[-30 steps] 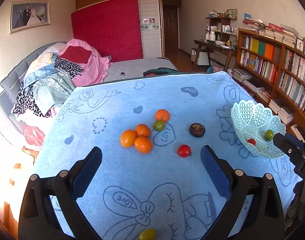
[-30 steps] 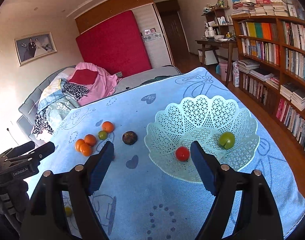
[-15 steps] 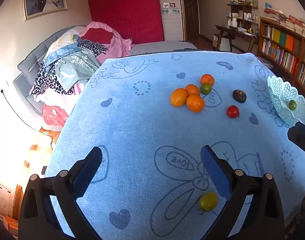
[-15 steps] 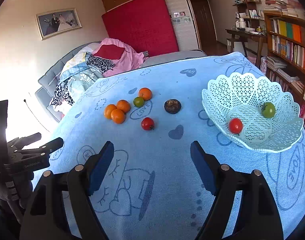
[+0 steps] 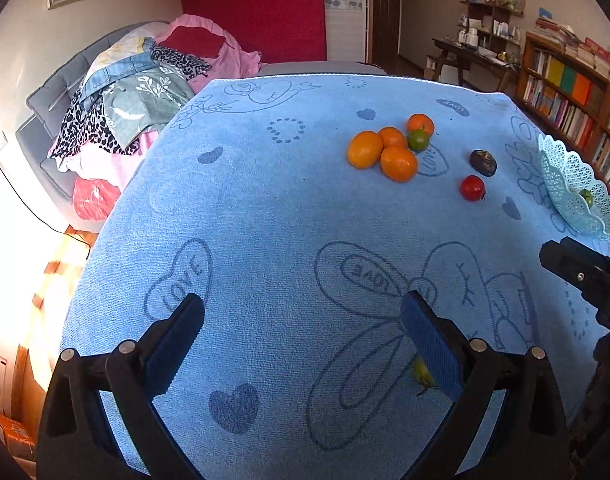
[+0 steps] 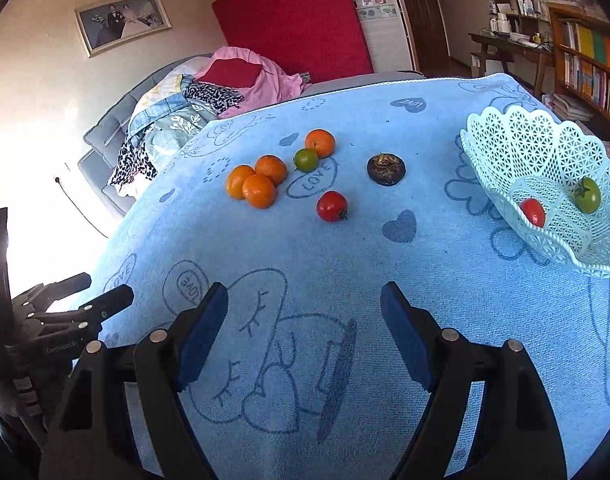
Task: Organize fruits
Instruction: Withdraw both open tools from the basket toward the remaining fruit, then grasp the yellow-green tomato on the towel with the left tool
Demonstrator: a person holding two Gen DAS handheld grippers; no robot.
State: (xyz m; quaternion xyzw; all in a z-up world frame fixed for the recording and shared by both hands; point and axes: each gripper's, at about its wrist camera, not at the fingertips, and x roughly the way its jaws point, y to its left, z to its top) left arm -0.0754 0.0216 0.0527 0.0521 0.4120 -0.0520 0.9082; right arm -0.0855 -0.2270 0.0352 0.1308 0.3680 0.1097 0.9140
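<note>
Both tongs hang over the blue towel (image 5: 265,220) that covers the counter, and both stand wide open with nothing between the blue pads. The left tongs (image 5: 303,334) are over the near part of the cloth; a small yellow-green fruit (image 5: 423,376) lies just behind the right-hand pad, mostly hidden by it, so only a sliver shows and what kind it is cannot be told. The right tongs (image 6: 305,320) are over bare cloth, near a printed bow pattern.

Further off on the towel sits the loose fruit: three oranges (image 6: 257,180) touching in a cluster, a green tomato (image 6: 306,159) just right of them, with a fourth orange (image 6: 320,143) touching it on its far side. A dark, wrinkled round fruit (image 6: 386,169) lies apart to the right, too rough to name with certainty. A red tomato (image 6: 331,206) lies nearer, between the cluster and the dark fruit.

The white lattice basket (image 6: 513,136) stands at the right; its far right side is cut off by the frame edge. Inside are a red tomato (image 6: 533,212), partly screened by the near rim, and a green tomato (image 6: 587,195). In the left wrist view only the basket's edge shows.

At the far left lies a bed piled with clothes (image 5: 145,92).
</note>
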